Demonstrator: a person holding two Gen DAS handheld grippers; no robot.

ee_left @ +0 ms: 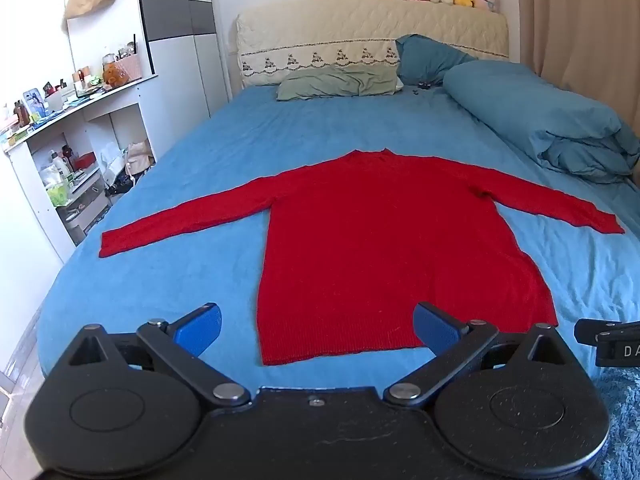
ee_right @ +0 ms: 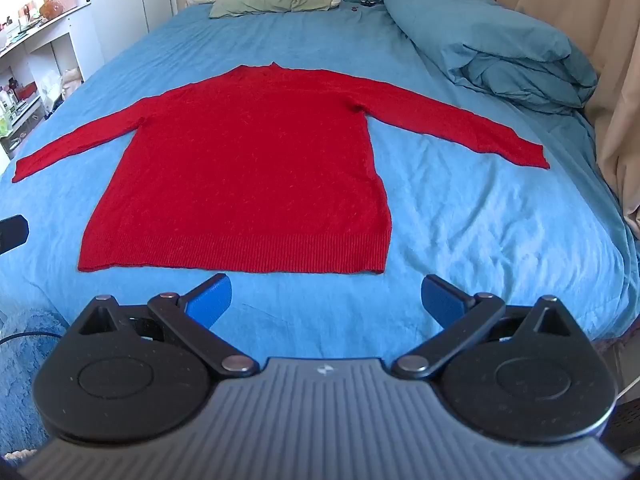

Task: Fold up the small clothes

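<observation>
Both tools, left tool [ee_left: 316, 330] and right tool [ee_right: 326, 300], gape wide, holding nothing; red sweater [ee_right: 240, 168] lies flat mid-frame on the bed [ee_right: 480, 220]; folding seems unstarted; next likely calls for pinching a sleeve.

Plain bright red knit long-sleeved sweater [ee_left: 384, 240], centre frame. Sky-blue fuzzy bed sheet [ee_left: 200, 288]. Sage-green pillow [ee_left: 340, 82], upper centre. Teal folded duvet [ee_left: 540, 120], upper right. Cream quilted headboard cover [ee_left: 360, 36], dark embroidered border.

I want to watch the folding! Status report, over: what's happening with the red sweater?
Left gripper and right gripper: jaws open, holding nothing. Red sweater flat on bed, sleeves spread, unfolded. Nothing in the way.
</observation>
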